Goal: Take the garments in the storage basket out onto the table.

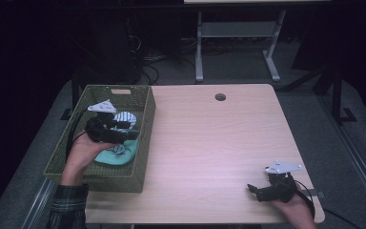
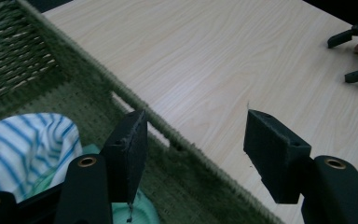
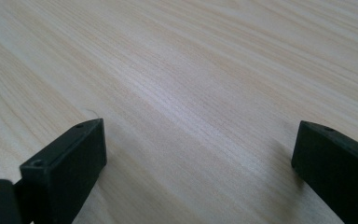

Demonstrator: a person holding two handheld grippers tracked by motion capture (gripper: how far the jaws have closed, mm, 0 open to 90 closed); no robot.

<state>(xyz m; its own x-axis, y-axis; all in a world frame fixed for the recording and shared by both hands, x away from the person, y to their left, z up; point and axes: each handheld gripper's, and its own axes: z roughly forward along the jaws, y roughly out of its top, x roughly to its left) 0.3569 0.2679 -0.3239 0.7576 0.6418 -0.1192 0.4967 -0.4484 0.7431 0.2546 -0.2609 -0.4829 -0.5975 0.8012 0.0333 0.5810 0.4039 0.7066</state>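
Left gripper view shows the left tool (image 2: 193,154) gaping empty across the basket (image 2: 177,140) rim.

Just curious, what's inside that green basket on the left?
The basket holds a blue-and-white striped cloth and a mint green one beside it. The left gripper, open, and the hand cover part of the pile, so anything beneath is hidden.

Rectangular green woven basket (image 1: 143,138): standing at the table's left edge, its walls blocking sideways passage; open from above. Inside, a blue-and-white striped cloth (image 1: 125,118) and a mint-green cloth (image 1: 116,157) are taking up the floor. Left gripper (image 2: 193,140): jaws gaping, straddling the basket's near wall. Light wooden tabletop (image 1: 209,143): lying bare between basket and right gripper (image 1: 253,190), whose jaws are standing apart at the near right corner.
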